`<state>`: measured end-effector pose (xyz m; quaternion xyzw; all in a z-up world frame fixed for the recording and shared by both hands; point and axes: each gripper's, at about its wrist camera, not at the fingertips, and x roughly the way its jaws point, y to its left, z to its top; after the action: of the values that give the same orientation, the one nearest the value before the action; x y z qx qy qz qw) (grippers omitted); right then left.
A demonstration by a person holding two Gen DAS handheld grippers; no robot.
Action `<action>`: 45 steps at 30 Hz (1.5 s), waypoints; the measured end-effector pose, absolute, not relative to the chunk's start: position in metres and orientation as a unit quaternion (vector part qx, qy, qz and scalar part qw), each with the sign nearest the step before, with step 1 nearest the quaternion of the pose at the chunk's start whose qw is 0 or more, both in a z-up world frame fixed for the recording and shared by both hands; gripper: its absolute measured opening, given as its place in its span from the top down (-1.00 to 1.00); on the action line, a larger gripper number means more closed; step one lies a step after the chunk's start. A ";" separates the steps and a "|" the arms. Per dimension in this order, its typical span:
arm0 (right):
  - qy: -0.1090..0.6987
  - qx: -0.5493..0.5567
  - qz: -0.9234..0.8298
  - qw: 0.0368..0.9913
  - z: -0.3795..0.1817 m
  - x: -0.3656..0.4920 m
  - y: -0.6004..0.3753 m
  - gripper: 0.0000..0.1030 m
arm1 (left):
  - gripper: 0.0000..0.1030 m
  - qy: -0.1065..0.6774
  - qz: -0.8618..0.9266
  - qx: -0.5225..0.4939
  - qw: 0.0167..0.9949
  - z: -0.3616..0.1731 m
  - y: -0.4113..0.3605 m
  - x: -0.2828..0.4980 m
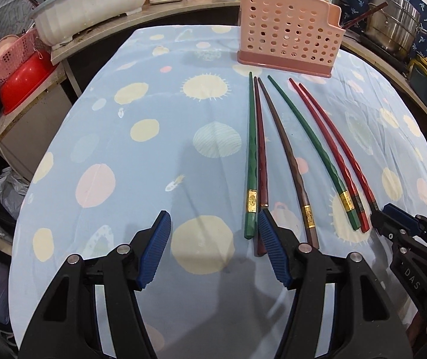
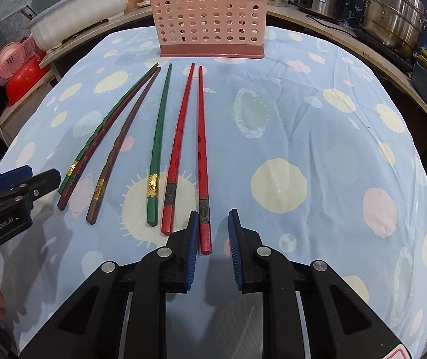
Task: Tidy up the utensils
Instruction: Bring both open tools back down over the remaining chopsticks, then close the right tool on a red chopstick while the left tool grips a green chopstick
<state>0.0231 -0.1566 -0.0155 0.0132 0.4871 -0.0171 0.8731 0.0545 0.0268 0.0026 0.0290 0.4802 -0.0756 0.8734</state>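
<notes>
Right wrist view shows, from left to right: the left gripper (image 2: 19,179) at the frame edge, its jaw state not determinable in this view; six chopsticks lying on the desk (image 2: 318,119), namely a green chopstick (image 2: 106,122) touching a maroon chopstick (image 2: 94,155), a brown chopstick (image 2: 114,152), a second green chopstick (image 2: 158,146), and two red chopsticks (image 2: 179,137); then the right gripper (image 2: 213,214). The right gripper is released, jaws spread, with the thick end of the rightmost red chopstick (image 2: 203,161) between them but not clamped. Left wrist view shows the left gripper (image 1: 213,218) released and empty. Step in hand, as judged: first pickup. The next move calls for closing on that thick end, lifting, and carrying it to the pink holder (image 2: 207,21) at the far desk edge. The holder's right compartment already contains a dark chopstick-like utensil; the rest of its contents cannot be determined.
</notes>
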 end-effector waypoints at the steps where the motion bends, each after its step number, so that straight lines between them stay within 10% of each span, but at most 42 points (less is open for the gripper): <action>1: 0.487 0.013 -0.017 0.873 -0.015 0.023 -0.156 0.65 | -0.11 0.482 -0.077 0.030 0.873 0.001 0.026 0.055; 25: 0.488 0.014 -0.014 0.873 -0.017 0.031 -0.157 0.71 | 0.00 0.487 -0.074 0.052 0.869 -0.013 0.016 0.065; 33: 0.488 0.009 -0.012 0.873 -0.016 0.030 -0.156 0.85 | 0.81 0.489 -0.095 0.045 0.866 -0.011 0.017 0.067; 45: 0.451 0.015 -0.011 0.892 0.023 0.014 -0.162 0.86 | 0.86 0.464 -0.101 0.039 0.879 0.026 0.021 0.056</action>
<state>0.0144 -0.1617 0.0229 0.0147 0.4510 -0.0106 0.8923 0.0560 0.0213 0.0259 0.0387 0.4640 -0.1014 0.8792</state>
